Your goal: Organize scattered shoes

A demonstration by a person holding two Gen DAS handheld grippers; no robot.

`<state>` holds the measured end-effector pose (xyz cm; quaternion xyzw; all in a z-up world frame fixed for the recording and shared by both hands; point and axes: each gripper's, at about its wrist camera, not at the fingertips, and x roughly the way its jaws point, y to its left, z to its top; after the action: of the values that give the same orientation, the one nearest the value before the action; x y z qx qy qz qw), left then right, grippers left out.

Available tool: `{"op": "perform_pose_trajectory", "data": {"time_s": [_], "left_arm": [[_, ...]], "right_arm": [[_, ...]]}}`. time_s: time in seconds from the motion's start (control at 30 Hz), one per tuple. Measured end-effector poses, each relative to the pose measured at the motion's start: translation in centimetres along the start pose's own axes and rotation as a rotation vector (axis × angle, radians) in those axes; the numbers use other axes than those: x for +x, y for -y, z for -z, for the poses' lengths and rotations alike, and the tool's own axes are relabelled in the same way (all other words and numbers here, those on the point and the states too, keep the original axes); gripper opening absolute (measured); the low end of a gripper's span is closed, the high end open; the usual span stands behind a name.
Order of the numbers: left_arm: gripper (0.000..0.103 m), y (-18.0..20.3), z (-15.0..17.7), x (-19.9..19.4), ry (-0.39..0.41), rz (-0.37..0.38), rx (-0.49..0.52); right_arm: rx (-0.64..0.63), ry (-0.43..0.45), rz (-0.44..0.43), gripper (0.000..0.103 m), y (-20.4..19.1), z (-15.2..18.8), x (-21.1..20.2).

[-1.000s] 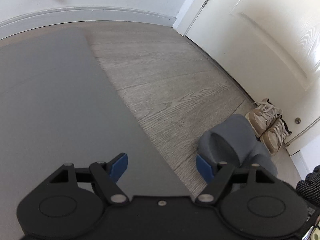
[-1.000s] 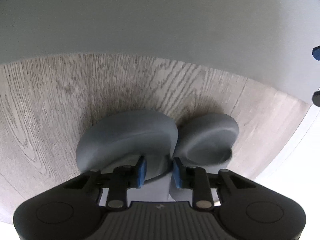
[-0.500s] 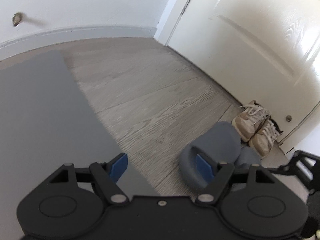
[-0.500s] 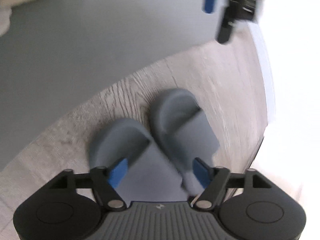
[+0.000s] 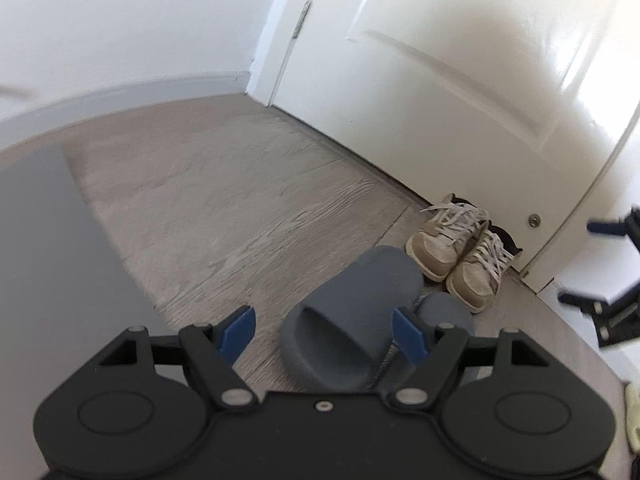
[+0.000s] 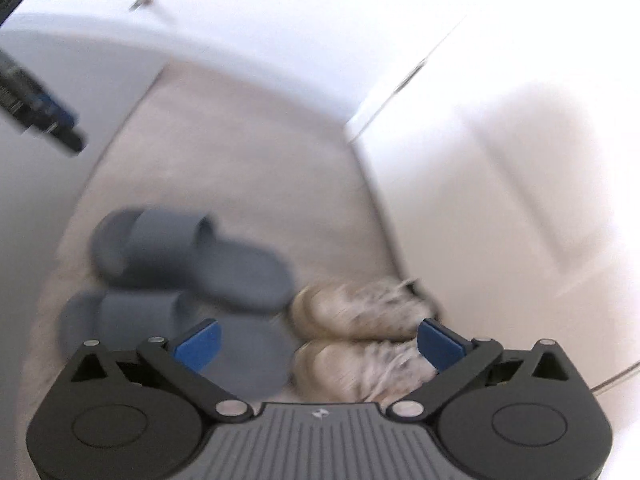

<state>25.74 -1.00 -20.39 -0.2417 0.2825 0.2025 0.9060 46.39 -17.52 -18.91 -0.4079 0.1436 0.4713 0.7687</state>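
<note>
The right wrist view is smeared with motion, so laces and edges are hard to make out. In the left wrist view the left gripper's [image 5: 326,330] body cuts off the near ends of the grey slides [image 5: 352,328], and the farther slide is mostly hidden behind the nearer. The slides lie side by side on the wood floor [image 5: 224,208], beside the grey mat's [image 5: 52,264] edge, long axes running from mat toward door [image 5: 460,80]. The beige sneakers [image 5: 460,252] stand just beyond them against the door, toes toward the slides. Left gripper: released, nothing grasped. The right gripper [image 6: 318,340] has just been opening; its jaws stand wide, nothing between them.
</note>
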Motion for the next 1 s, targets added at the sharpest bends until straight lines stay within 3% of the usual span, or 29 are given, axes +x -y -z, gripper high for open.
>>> {"op": "perform_pose_trajectory", "data": {"time_s": [0.1, 0.27, 0.33, 0.47, 0.57, 0.7, 0.8, 0.9, 1.0], "left_arm": [[0.076, 1.2, -0.4, -1.1, 0.016, -0.01, 0.002], [0.076, 4.1, -0.8, -4.6, 0.088, -0.083, -0.002], [0.076, 5.1, -0.6, -6.2, 0.124, -0.108, 0.0], [0.076, 7.6, -0.2, -9.9, 0.18, -0.17, 0.053], [0.076, 9.3, -0.2, -11.8, 0.21, -0.211, 0.156], [0.077, 10.1, -0.2, -11.7, 0.235, -0.243, 0.223], [0.077, 9.4, -0.6, -9.9, 0.201, -0.203, 0.191], [0.076, 8.2, -0.3, -9.2, 0.207, -0.184, 0.185], [0.077, 6.3, -0.1, -8.5, 0.148, -0.094, 0.129]], "right_arm": [[0.227, 0.071, -0.057, 0.103, 2.7, -0.4, -1.7], [0.689, 0.244, -0.225, 0.103, 4.6, 2.7, -3.0], [0.768, 0.274, -0.244, 0.103, 3.5, 3.9, -3.0], [0.794, 0.315, -0.238, 0.103, -0.3, 5.5, -3.2], [0.852, 0.353, -0.202, 0.103, -4.1, 6.2, -3.8], [0.932, 0.305, -0.176, 0.103, -9.1, 7.0, -3.6], [0.93, 0.269, -0.201, 0.097, -11.6, 7.3, -3.7], [0.92, 0.247, -0.154, 0.078, -14.2, 7.4, -3.8], [0.994, 0.182, -0.107, 0.07, -17.0, 7.7, -2.5]]}}
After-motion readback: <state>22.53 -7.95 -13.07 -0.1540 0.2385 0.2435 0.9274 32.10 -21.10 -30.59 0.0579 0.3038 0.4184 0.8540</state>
